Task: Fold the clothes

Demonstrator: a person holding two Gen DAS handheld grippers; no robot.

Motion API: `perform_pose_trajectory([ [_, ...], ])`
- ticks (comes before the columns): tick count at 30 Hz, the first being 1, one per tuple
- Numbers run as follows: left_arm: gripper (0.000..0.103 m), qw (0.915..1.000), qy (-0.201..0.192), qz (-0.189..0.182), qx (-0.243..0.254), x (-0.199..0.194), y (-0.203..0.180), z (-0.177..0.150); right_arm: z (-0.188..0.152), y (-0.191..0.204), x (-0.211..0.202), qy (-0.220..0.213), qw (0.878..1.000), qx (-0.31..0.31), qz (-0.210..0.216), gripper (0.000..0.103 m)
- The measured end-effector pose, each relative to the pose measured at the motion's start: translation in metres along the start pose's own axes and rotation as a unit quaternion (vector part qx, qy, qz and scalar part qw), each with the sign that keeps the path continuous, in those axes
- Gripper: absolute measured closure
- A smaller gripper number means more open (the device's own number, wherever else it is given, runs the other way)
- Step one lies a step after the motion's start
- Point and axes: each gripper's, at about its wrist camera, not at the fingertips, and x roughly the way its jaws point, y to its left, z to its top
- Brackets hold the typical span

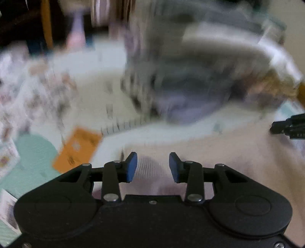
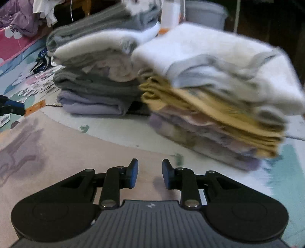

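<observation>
My left gripper [image 1: 153,166] is open, its blue pads apart with nothing between them, over a pale pink surface [image 1: 219,152]. This view is heavily blurred. My right gripper [image 2: 150,173] is also open and empty above the same pink surface [image 2: 76,152], which bears a faint purple print. I cannot tell whether it is cloth or mat. Two stacks of folded clothes lie ahead: a grey and lilac stack [image 2: 95,82] on the left, and a white, mustard and lilac stack [image 2: 219,91] on the right. The left wrist view shows them as a grey blur [image 1: 190,76].
An orange card [image 1: 78,150] and a spiral notebook [image 1: 122,126] lie left of the left gripper. Printed papers [image 2: 42,87] are scattered on the teal and white mat [image 2: 286,167]. Each gripper shows at the edge of the other's view. Purple cloth [image 2: 17,17] and a grey bin [image 2: 205,13] lie behind.
</observation>
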Motion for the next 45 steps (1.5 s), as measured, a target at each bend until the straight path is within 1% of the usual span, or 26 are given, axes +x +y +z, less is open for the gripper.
perform_pose_trajectory([
  [1, 0.071, 0.9999, -0.012, 0.006, 0.006, 0.005, 0.003, -0.002, -0.001, -0.005, 0.011, 0.021, 1.0, 0.008, -0.005, 0.077],
  [2, 0.074, 1.0, -0.007, 0.002, -0.005, 0.007, 0.009, 0.001, -0.001, -0.01, 0.015, 0.018, 1.0, 0.015, -0.005, 0.08],
  [3, 0.085, 0.9996, 0.002, 0.005, -0.027, 0.007, 0.015, 0.004, 0.001, -0.012, 0.015, 0.017, 1.0, 0.015, -0.006, 0.083],
  [5, 0.085, 0.9995, 0.0, 0.012, -0.03, 0.0, 0.016, 0.003, 0.004, -0.012, 0.012, 0.021, 1.0, 0.001, -0.018, 0.086],
  [7, 0.085, 0.9997, -0.021, 0.011, -0.003, -0.017, 0.009, -0.004, -0.001, -0.015, -0.003, 0.01, 1.0, -0.002, -0.019, 0.081],
  [9, 0.085, 0.9993, -0.031, 0.014, 0.016, -0.041, 0.003, -0.02, -0.008, -0.017, -0.023, -0.005, 1.0, -0.005, -0.012, 0.081],
  [12, 0.085, 0.9981, -0.042, 0.017, 0.042, -0.072, -0.007, -0.045, -0.025, 0.004, -0.054, -0.02, 0.998, -0.064, 0.014, 0.079],
  [15, 0.085, 0.9969, -0.041, 0.021, 0.063, -0.091, -0.023, -0.077, -0.035, 0.043, -0.064, -0.025, 0.99, -0.132, 0.048, 0.079],
  [19, 0.085, 0.9991, -0.027, 0.001, 0.032, -0.095, -0.032, -0.106, -0.03, 0.09, -0.055, -0.037, 0.976, -0.198, 0.083, 0.081],
  [21, 0.085, 0.9995, -0.015, -0.003, 0.027, -0.093, -0.034, -0.116, -0.025, 0.104, -0.038, -0.025, 0.973, -0.209, 0.089, 0.083],
  [22, 0.085, 0.9996, -0.007, -0.002, 0.028, -0.091, -0.034, -0.121, -0.024, 0.107, -0.027, -0.014, 0.973, -0.216, 0.084, 0.084],
  [23, 0.085, 0.9993, 0.006, 0.009, 0.035, -0.087, -0.034, -0.129, -0.022, 0.111, -0.017, -0.003, 0.972, -0.222, 0.08, 0.084],
  [24, 0.085, 0.9995, 0.002, 0.007, 0.032, -0.089, -0.03, -0.132, -0.023, 0.108, -0.005, 0.006, 0.972, -0.221, 0.078, 0.083],
  [25, 0.085, 0.9996, -0.003, 0.005, 0.028, -0.091, -0.027, -0.135, -0.027, 0.103, -0.003, 0.002, 0.972, -0.221, 0.079, 0.076],
  [26, 0.085, 0.9995, -0.004, 0.008, 0.029, -0.096, -0.024, -0.137, -0.026, 0.1, -0.003, 0.0, 0.972, -0.222, 0.074, 0.071],
  [27, 0.085, 0.9994, -0.006, 0.011, 0.031, -0.101, -0.021, -0.138, -0.024, 0.098, -0.005, 0.006, 0.974, -0.214, 0.071, 0.069],
  [29, 0.085, 0.9989, -0.008, 0.02, 0.041, -0.112, -0.016, -0.144, -0.023, 0.096, -0.02, 0.005, 0.977, -0.199, 0.075, 0.07],
  [31, 0.085, 0.9978, -0.01, 0.03, 0.058, -0.124, -0.011, -0.152, -0.035, 0.1, -0.042, 0.005, 0.973, -0.209, 0.096, 0.07],
  [35, 0.085, 0.9933, -0.014, 0.016, 0.114, -0.153, -0.027, -0.178, -0.079, 0.119, -0.097, 0.02, 0.955, -0.255, 0.148, 0.071],
  [38, 0.085, 0.9915, -0.008, -0.003, 0.13, -0.166, -0.044, -0.201, -0.11, 0.141, -0.125, 0.026, 0.951, -0.258, 0.168, 0.071],
  [40, 0.085, 0.9903, 0.005, -0.015, 0.138, -0.171, -0.053, -0.215, -0.125, 0.152, -0.137, 0.026, 0.951, -0.248, 0.18, 0.071],
  [41, 0.083, 0.9896, 0.011, -0.021, 0.142, -0.173, -0.057, -0.222, -0.134, 0.156, -0.137, 0.033, 0.95, -0.254, 0.179, 0.071],
  [42, 0.079, 0.9872, 0.044, -0.011, 0.153, -0.167, -0.06, -0.231, -0.144, 0.161, -0.137, 0.043, 0.948, -0.263, 0.175, 0.071],
  [43, 0.079, 0.9844, 0.064, 0.008, 0.164, -0.162, -0.061, -0.241, -0.155, 0.166, -0.137, 0.052, 0.946, -0.272, 0.17, 0.07],
  [44, 0.079, 0.9851, 0.056, 0.01, 0.163, -0.167, -0.061, -0.245, -0.16, 0.166, -0.139, 0.061, 0.944, -0.278, 0.168, 0.07],
  [45, 0.078, 0.9859, 0.059, 0.009, 0.156, -0.172, -0.061, -0.244, -0.161, 0.165, -0.143, 0.069, 0.943, -0.278, 0.167, 0.07],
])
